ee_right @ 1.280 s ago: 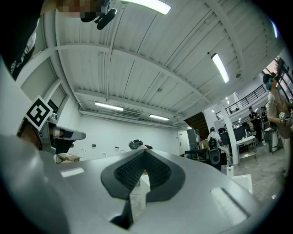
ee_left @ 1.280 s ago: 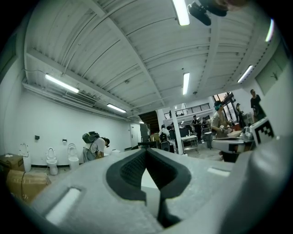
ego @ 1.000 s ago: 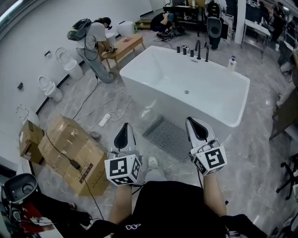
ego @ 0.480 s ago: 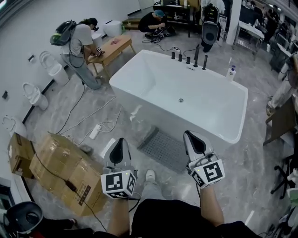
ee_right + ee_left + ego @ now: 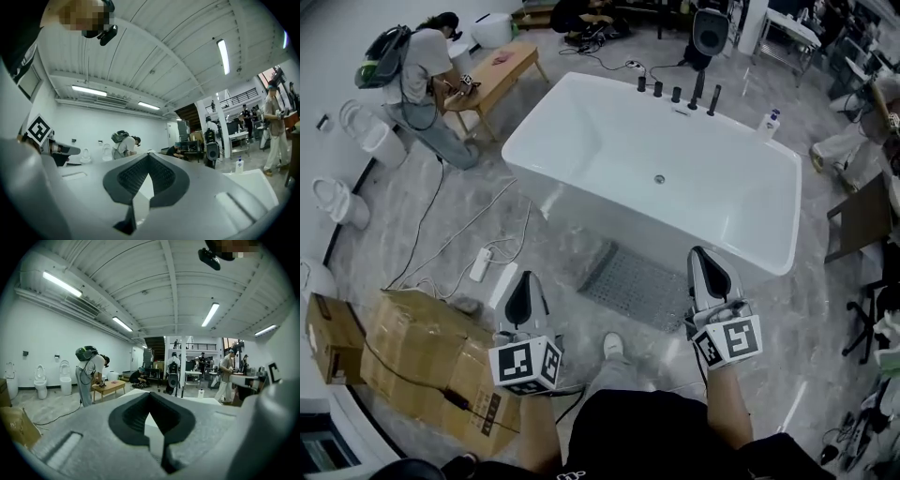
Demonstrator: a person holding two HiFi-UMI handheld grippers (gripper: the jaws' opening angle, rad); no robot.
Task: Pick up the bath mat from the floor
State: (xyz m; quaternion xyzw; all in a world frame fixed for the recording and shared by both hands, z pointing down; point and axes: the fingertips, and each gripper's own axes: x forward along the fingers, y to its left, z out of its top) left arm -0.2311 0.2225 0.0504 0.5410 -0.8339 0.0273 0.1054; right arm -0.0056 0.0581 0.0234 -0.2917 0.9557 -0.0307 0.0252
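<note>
The grey, dotted bath mat (image 5: 639, 284) lies flat on the floor against the near side of the white bathtub (image 5: 581, 141). My left gripper (image 5: 522, 295) is held level at the lower left, well to the left of the mat, jaws shut and empty. My right gripper (image 5: 709, 272) is held level at the lower right, above the mat's right end, also shut with nothing in it. In both gripper views the jaws (image 5: 151, 401) (image 5: 149, 164) meet at the tips, and the mat is out of sight there.
Cardboard boxes (image 5: 422, 361) stand at the left, with cables and a power strip (image 5: 480, 263) on the floor. A person (image 5: 412, 80) works at a wooden bench (image 5: 492, 80). Toilets (image 5: 366, 136) line the left wall. A dark chair (image 5: 862, 220) stands at the right.
The view has advanced toward the tub: the mat and tub sit nearer and lower in the head view. Both grippers came forward with it, still shut.
</note>
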